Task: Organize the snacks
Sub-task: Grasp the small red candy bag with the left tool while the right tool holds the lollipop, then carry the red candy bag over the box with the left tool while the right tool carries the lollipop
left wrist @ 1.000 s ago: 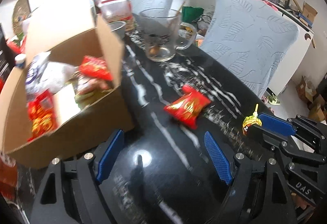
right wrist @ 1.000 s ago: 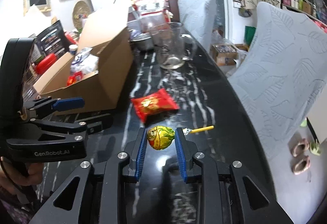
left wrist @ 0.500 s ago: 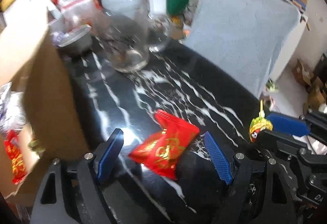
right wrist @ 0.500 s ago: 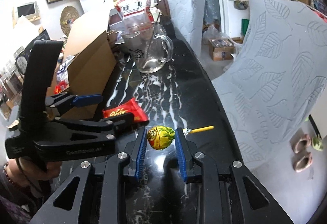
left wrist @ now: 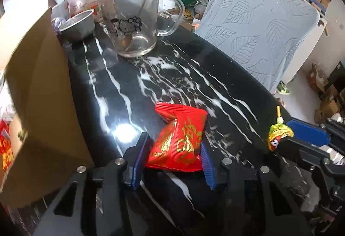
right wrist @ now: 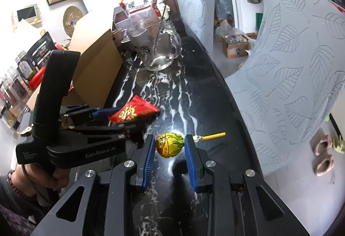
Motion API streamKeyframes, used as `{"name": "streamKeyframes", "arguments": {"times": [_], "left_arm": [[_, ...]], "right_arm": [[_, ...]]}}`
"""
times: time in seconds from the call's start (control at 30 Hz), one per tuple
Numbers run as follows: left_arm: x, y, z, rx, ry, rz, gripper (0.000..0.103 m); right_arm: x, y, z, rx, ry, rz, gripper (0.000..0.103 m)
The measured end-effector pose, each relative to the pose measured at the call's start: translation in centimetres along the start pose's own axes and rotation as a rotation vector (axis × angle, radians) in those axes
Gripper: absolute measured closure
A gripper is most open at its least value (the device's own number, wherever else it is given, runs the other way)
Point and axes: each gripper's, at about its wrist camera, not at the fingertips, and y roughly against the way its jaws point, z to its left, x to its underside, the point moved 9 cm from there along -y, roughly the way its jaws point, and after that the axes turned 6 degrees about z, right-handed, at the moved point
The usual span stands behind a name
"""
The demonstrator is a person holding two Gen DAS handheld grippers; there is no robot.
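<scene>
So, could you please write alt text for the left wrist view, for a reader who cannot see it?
The left gripper closes its blue fingers around a red snack packet lying on a black marble table. A cardboard box stands at left, a glass mug behind, and the right gripper holds a lollipop at right.

My glossy black marble table (left wrist: 133, 93) mirrors an overhead lamp as white glare; daylight brightens the room, fisheye edges bend, the brown cardboard box (left wrist: 41, 93) smears.

Bare table (left wrist: 133, 89) lies open ahead. Cardboard box (left wrist: 38, 93) walls the left; glass mug (left wrist: 133, 20) blocks the far end.
</scene>
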Motion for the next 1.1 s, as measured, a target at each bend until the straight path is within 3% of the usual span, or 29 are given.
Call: {"name": "streamKeyframes", "arguments": {"times": [0.5, 1.1], "left_arm": [[5.3, 6.7, 0.3, -0.011, 0.016, -0.084, 0.058], [11.5, 13.0, 6.0, -0.051, 0.127, -0.182, 0.058]], "right_arm": [[3.5, 2.8, 5.3, -0.019, 0.033, -0.031, 0.075], [6.3, 4.0, 14.7, -0.108, 0.126, -0.07, 0.075]]}}
